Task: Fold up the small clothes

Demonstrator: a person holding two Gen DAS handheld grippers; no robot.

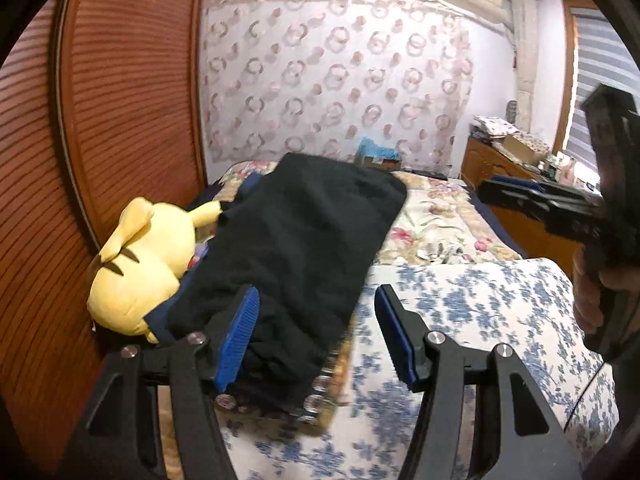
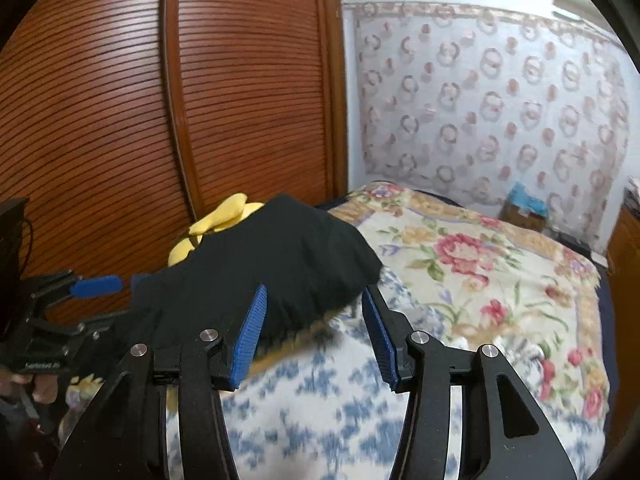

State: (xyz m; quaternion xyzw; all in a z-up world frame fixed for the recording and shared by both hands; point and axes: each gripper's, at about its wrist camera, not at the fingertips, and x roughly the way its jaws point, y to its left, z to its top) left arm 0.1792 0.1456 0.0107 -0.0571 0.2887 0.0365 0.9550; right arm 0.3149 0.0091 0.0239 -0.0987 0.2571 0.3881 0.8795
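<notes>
A black folded garment (image 1: 304, 232) lies lengthwise on the bed, its near end on the blue-flowered quilt (image 1: 480, 304). My left gripper (image 1: 316, 332) is open; its left pad sits in front of the garment's near end and its right pad hangs over the quilt, touching no cloth. In the right wrist view the same garment (image 2: 272, 264) lies just past my right gripper (image 2: 316, 332), which is open with only quilt (image 2: 320, 392) showing between its pads. Each gripper shows in the other's view: the right one (image 1: 496, 190) at the far right, the left one (image 2: 116, 282) at the garment's left edge.
A yellow plush toy (image 1: 136, 264) rests against the slatted wooden wardrobe door (image 1: 100, 120) left of the garment. A flower-patterned bedspread (image 2: 480, 272) covers the far bed. A cluttered wooden dresser (image 1: 500, 164) stands at the right wall. A hand (image 1: 588, 300) grips the right tool.
</notes>
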